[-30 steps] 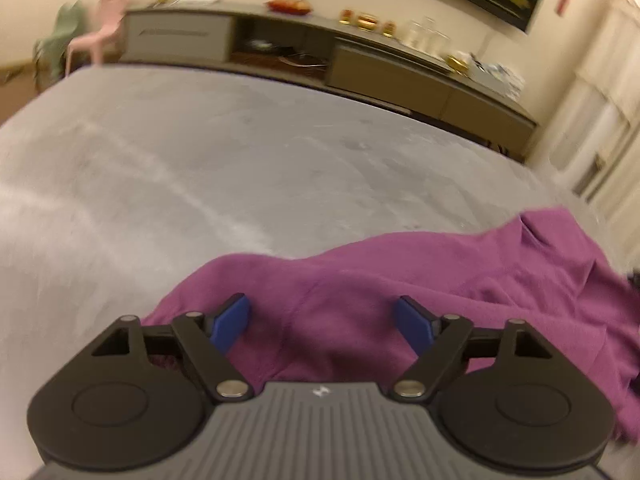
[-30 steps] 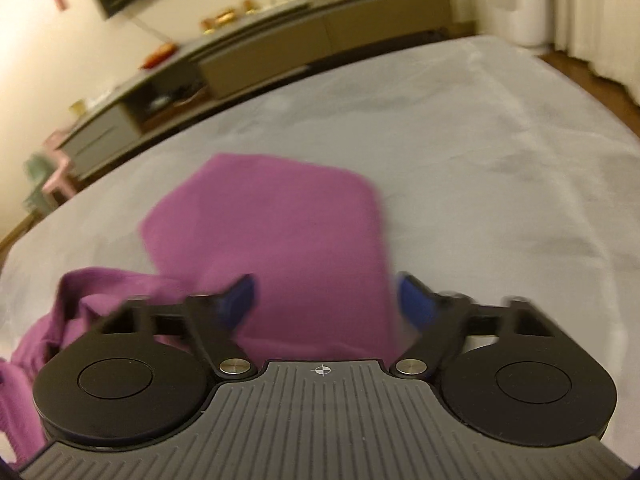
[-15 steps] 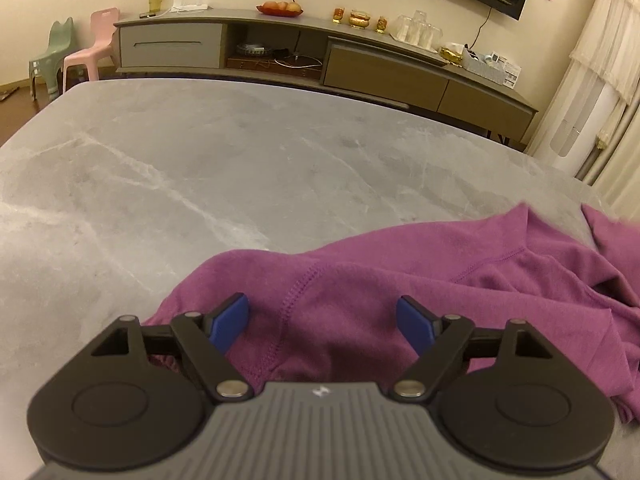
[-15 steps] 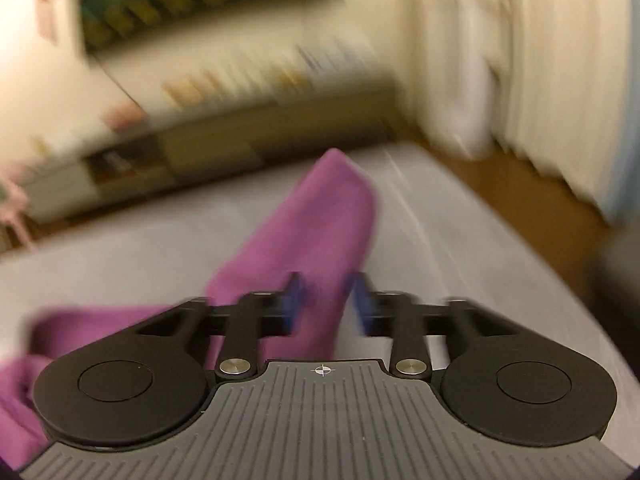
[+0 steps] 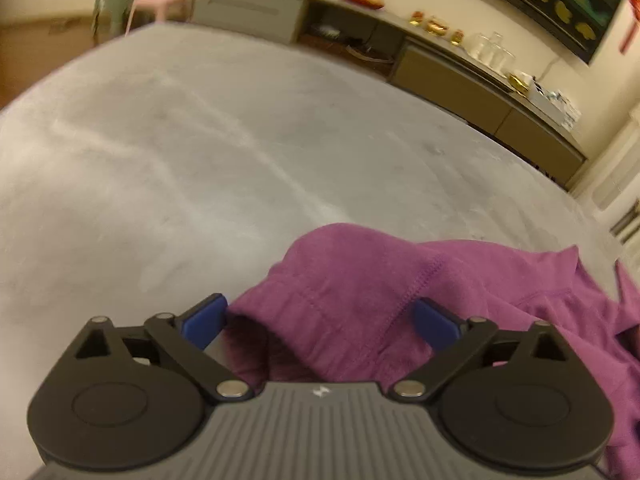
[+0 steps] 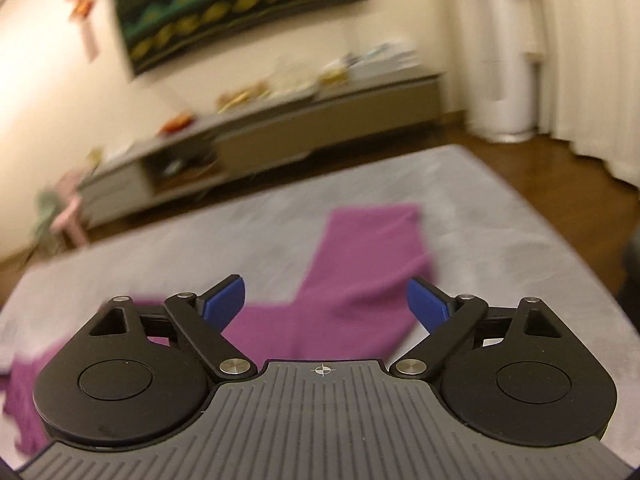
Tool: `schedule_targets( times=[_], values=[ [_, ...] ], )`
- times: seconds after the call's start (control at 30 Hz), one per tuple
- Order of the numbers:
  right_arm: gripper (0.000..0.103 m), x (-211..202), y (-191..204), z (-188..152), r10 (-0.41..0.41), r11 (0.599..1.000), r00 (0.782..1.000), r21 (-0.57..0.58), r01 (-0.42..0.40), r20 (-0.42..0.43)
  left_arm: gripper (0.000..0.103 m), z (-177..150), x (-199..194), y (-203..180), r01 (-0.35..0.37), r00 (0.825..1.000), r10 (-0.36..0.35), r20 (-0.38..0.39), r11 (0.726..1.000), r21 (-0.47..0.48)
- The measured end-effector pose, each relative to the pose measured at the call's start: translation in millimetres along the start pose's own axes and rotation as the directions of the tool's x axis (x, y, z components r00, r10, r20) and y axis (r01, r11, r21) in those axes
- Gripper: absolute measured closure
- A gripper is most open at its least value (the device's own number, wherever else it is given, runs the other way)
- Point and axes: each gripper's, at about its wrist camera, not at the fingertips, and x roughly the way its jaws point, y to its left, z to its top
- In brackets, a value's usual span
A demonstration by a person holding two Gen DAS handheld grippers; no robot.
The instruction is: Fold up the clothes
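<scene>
Purple garment (image 5: 360, 280) rumpled on grey table (image 5: 200, 140); L gripper (image 5: 320, 316) & R gripper (image 6: 325, 300) both spread wide, holding nothing.

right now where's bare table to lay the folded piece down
Most bare room is the grey table left of and beyond the purple garment, toward the sideboard. A narrower strip runs right of the stretched-out sleeve, along the table edge by the wooden floor. It is crowded near both open grippers, the left gripper and right gripper, where cloth bunches.

You see a soft purple cloth top (image 5: 400, 292) lying bunched up, one sleeve (image 6: 372, 248) stretched flat toward 12 o'clock.
</scene>
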Motion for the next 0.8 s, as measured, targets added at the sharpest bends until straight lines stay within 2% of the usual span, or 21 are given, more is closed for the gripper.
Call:
schedule_targets(
  times=[0.03, 0.07, 0.1, 0.17, 0.2, 0.23, 0.27, 0.33, 0.37, 0.4, 0.43, 0.47, 0.5, 0.53, 0.6, 0.63, 0.7, 0.77, 0.8],
  values=[
    [0.012, 3, 6, -2, 0.008, 1.0, 1.0, -0.023, -0.009, -0.01, 0.038, 5, 6, -11, 0.004, 1.0, -0.005, 0.006, 0.998, 0.055],
    [0.012, 6, 12, -3, 0.017, 0.999, 1.0, -0.046, -0.018, -0.021, 0.065, 11, 11, -23, 0.02, 1.0, -0.02, 0.0, 0.993, 0.118],
    [0.012, 10, 18, -5, 0.025, 0.997, 0.999, -0.069, -0.027, -0.032, 0.074, 18, 10, -31, 0.053, 0.998, -0.056, 0.013, 0.986, 0.158],
    [0.012, 16, 26, -6, 0.033, 0.995, 0.998, -0.098, -0.037, -0.049, 0.078, 34, -4, -41, 0.155, 0.982, -0.173, 0.079, 0.969, 0.194],
    [0.012, 20, 24, -5, 0.027, 0.995, 0.998, -0.091, -0.032, -0.051, 0.078, 41, -21, -44, 0.208, 0.959, -0.243, 0.147, 0.953, 0.221],
    [0.012, 24, 23, -3, 0.022, 0.996, 0.998, -0.084, -0.026, -0.054, 0.078, 46, -49, -46, 0.26, 0.911, -0.325, 0.252, 0.93, 0.26],
    [0.012, 27, 23, -4, 0.013, 0.997, 0.998, -0.079, -0.017, -0.056, 0.078, 50, -71, -43, 0.289, 0.865, -0.378, 0.329, 0.913, 0.289],
    [0.012, 32, 23, -5, -0.016, 0.997, 0.998, -0.072, 0.011, -0.066, 0.075, 56, -101, -24, 0.305, 0.801, -0.421, 0.426, 0.899, 0.314],
    [0.012, 37, 23, -5, -0.029, 0.997, 0.997, -0.075, 0.024, -0.072, 0.069, 60, -100, -12, 0.303, 0.815, -0.399, 0.419, 0.911, 0.279],
    [0.012, 44, 23, -6, -0.04, 0.996, 0.996, -0.082, 0.033, -0.077, 0.065, 65, -81, 5, 0.281, 0.878, -0.331, 0.345, 0.941, 0.188],
    [0.012, 51, 25, -7, -0.052, 0.995, 0.995, -0.091, 0.045, -0.084, 0.064, 70, -61, 21, 0.248, 0.928, -0.266, 0.261, 0.964, 0.1],
    [0.012, 58, 27, -7, -0.066, 0.993, 0.994, -0.103, 0.056, -0.091, 0.065, 72, -39, 36, 0.205, 0.967, -0.205, 0.153, 0.979, 0.014],
    [0.012, 66, 30, -7, -0.078, 0.991, 0.992, -0.115, 0.067, -0.098, 0.065, 69, -16, 46, 0.153, 0.988, -0.152, 0.034, 0.987, -0.051],
    [0.012, 75, 34, -7, -0.091, 0.988, 0.99, -0.13, 0.077, -0.104, 0.065, 66, -3, 49, 0.127, 0.991, -0.129, -0.03, 0.989, -0.078],
    [0.011, 93, 42, -9, -0.114, 0.982, 0.987, -0.163, 0.094, -0.118, 0.056, 61, 5, 45, 0.134, 0.988, -0.14, -0.064, 0.987, -0.088],
    [0.011, 102, 47, -10, -0.123, 0.979, 0.984, -0.177, 0.1, -0.127, 0.053, 60, 6, 41, 0.145, 0.987, -0.15, -0.063, 0.986, -0.082],
    [0.008, 120, 57, -12, -0.142, 0.973, 0.979, -0.203, 0.111, -0.146, 0.035, 60, -1, 30, 0.163, 0.986, -0.163, -0.028, 0.986, -0.033],
    [0.009, 137, 66, -15, -0.162, 0.966, 0.973, -0.23, 0.122, -0.164, 0.029, 56, -6, 22, 0.152, 0.988, -0.152, -0.01, 0.988, 0.01],
    [0.015, 146, 71, -16, -0.172, 0.962, 0.97, -0.243, 0.127, -0.173, 0.029, 54, -8, 17, 0.146, 0.989, -0.146, -0.001, 0.989, 0.032]
  ],
)
